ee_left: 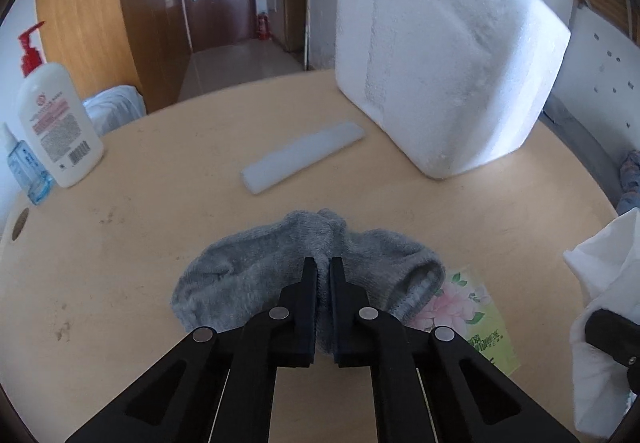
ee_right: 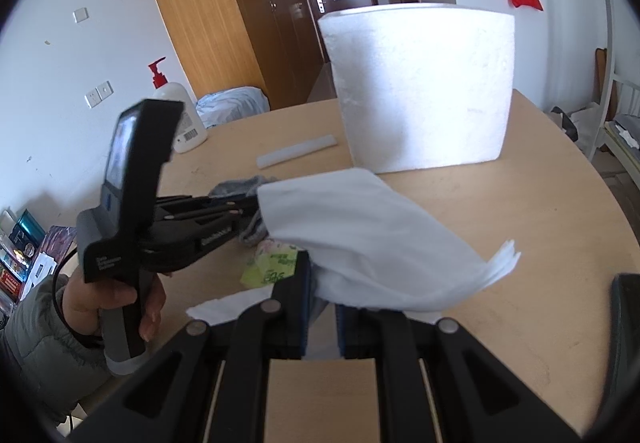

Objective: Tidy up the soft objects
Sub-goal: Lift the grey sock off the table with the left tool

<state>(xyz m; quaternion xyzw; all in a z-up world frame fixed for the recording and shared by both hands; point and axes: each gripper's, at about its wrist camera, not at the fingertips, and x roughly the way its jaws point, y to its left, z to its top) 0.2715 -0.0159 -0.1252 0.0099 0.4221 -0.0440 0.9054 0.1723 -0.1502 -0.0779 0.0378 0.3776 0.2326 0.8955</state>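
Here, at the left edge of the left wrist view stands a lotion bottle point(ee_left: 60, 123). At bottom centre the left gripper point(ee_left: 323, 267) pinches a fold of the grey sock point(ee_left: 256, 267) lying on the table point(ee_left: 140, 243). In the right wrist view, the right gripper point(ee_right: 320, 283) clamps a white tissue point(ee_right: 360, 227) below the foam box point(ee_right: 420, 87).

White tissue point(ee_right: 372, 239) drapes over the right gripper point(ee_right: 322, 307), hiding its fingertips. Beyond it, the grey sock point(ee_right: 240, 185) is mostly hidden behind the left gripper point(ee_right: 256, 203); the green packet point(ee_right: 272, 265) only peeks out.
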